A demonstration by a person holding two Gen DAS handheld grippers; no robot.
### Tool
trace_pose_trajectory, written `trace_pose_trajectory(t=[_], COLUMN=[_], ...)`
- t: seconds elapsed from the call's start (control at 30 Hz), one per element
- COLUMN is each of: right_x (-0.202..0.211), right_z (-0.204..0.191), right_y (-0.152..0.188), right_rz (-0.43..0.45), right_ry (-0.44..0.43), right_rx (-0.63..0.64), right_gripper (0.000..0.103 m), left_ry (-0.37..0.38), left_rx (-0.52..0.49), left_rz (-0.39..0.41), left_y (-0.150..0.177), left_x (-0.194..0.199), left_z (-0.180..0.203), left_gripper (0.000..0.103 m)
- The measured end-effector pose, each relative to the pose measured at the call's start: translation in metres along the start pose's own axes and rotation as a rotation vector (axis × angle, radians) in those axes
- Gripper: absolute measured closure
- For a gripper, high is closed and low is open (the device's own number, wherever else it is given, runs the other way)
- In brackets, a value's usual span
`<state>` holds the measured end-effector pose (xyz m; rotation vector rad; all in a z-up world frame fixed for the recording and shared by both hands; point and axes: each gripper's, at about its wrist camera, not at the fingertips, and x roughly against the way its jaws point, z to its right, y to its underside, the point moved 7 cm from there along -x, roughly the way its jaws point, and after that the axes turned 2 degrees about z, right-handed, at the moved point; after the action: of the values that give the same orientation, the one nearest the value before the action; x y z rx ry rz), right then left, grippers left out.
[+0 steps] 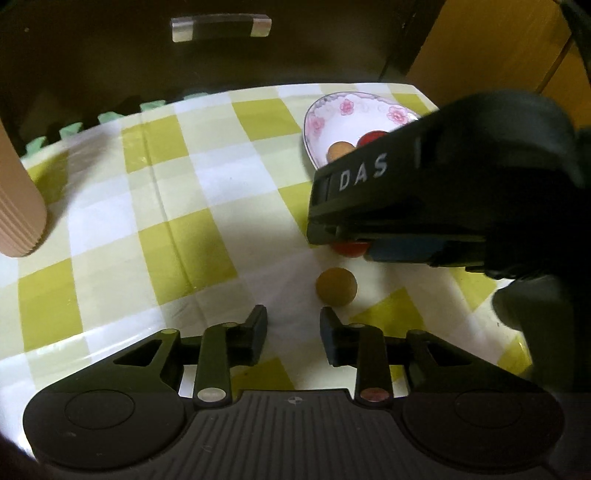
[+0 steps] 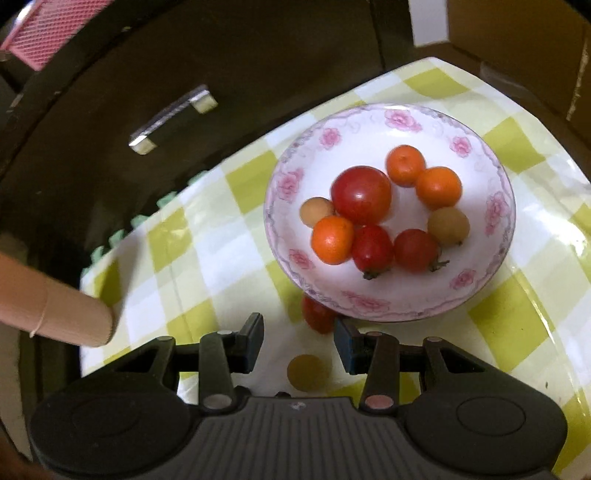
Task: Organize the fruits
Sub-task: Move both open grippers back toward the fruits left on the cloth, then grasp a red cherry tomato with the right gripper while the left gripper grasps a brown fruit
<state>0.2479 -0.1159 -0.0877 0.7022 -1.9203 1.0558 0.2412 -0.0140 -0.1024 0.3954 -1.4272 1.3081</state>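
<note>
A white bowl with pink flowers (image 2: 476, 291) holds several red, orange and yellow-brown fruits, among them a big red tomato (image 2: 361, 195). A small red tomato (image 2: 317, 314) lies on the checked cloth just outside the bowl's near rim. A yellow-brown fruit (image 2: 307, 372) lies closer to me. My right gripper (image 2: 298, 341) is open and empty above these two loose fruits. In the left wrist view my left gripper (image 1: 293, 334) is open and empty, just short of the yellow-brown fruit (image 1: 336, 287). The right gripper's body (image 1: 436, 177) hides most of the bowl (image 1: 325, 122).
A beige ribbed cylinder (image 1: 16, 206) stands at the left on the yellow-and-white checked cloth (image 1: 184, 221); it also shows in the right wrist view (image 2: 55, 310). A dark cabinet with a metal handle (image 1: 220, 27) is behind the table. A cardboard box (image 2: 517, 44) is at the far right.
</note>
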Motion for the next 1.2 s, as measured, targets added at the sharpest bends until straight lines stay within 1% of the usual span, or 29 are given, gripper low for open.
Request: trace_pose_trajectory(t=[0.03, 0.07, 0.13, 0.17, 0.2, 0.23, 0.3, 0.33, 0.47, 0.57, 0.7, 0.77, 0.83, 0.93, 1.03, 1.07, 1.13, 1.2], right_x=[-0.001, -0.004, -0.009, -0.011, -0.014, -0.016, -0.015, -0.015, -0.011, 0.001, 0.023, 0.033, 0.043, 0.053, 0.061, 0.062, 0.063, 0.064], right_z=[-0.001, -0.002, -0.002, 0.001, 0.005, 0.01, 0.012, 0.011, 0.007, 0.005, 0.014, 0.021, 0.031, 0.042, 0.055, 0.059, 0.066, 0.071], right_y=[0.001, 0.002, 0.004, 0.005, 0.005, 0.006, 0.006, 0.007, 0.014, 0.022, 0.028, 0.032, 0.032, 0.034, 0.038, 0.041, 0.047, 0.051], right_rz=[0.001, 0.004, 0.01, 0.016, 0.023, 0.032, 0.043, 0.039, 0.013, 0.018, 0.021, 0.018, 0.016, 0.018, 0.011, 0.005, -0.015, -0.03], right_ry=[0.015, 0.027, 0.053, 0.066, 0.078, 0.095, 0.09, 0.087, 0.039, 0.031, 0.011, 0.002, -0.017, -0.024, -0.046, -0.051, -0.065, -0.084], right_rx=[0.004, 0.016, 0.025, 0.021, 0.012, -0.001, -0.011, 0.001, 0.003, 0.06, 0.107, 0.134, 0.138, 0.168, 0.175, 0.188, 0.219, 0.236], right_gripper=[0.061, 0.057, 0.053, 0.054, 0.056, 0.068, 0.07, 0.07, 0.07, 0.07, 0.071, 0.071, 0.071, 0.071, 0.071, 0.071, 0.071, 0.071], left_ry=[0.01, 0.015, 0.006, 0.002, -0.003, -0.002, -0.008, -0.01, -0.019, -0.008, 0.008, -0.007, -0.015, 0.007, 0.033, 0.042, 0.042, 0.044], left_rx=[0.005, 0.008, -0.01, -0.028, -0.046, -0.06, -0.082, -0.084, -0.062, -0.03, -0.001, -0.035, -0.036, 0.018, 0.111, 0.128, 0.132, 0.11], left_rz=[0.0, 0.0, -0.005, -0.009, -0.012, -0.014, -0.019, -0.021, -0.02, -0.017, -0.015, -0.016, -0.016, -0.016, -0.005, 0.0, 0.012, 0.005], left_y=[0.0, 0.0, 0.001, 0.001, 0.001, 0.002, 0.002, 0.002, 0.001, 0.0, -0.001, 0.001, 0.001, 0.001, -0.002, -0.004, -0.006, -0.005], left_x=[0.0, 0.0, 0.0, -0.001, -0.001, 0.0, 0.0, 0.0, 0.004, 0.006, 0.007, 0.005, 0.005, 0.007, 0.013, 0.015, 0.017, 0.016], left_z=[-0.001, 0.0, 0.002, 0.003, 0.005, 0.006, 0.007, 0.006, -0.008, -0.013, -0.014, -0.01, -0.008, -0.013, -0.027, -0.03, -0.027, -0.016], left_gripper=[0.06, 0.059, 0.059, 0.059, 0.057, 0.051, 0.042, 0.041, 0.04, 0.038, 0.037, 0.036, 0.036, 0.038, 0.038, 0.038, 0.036, 0.036])
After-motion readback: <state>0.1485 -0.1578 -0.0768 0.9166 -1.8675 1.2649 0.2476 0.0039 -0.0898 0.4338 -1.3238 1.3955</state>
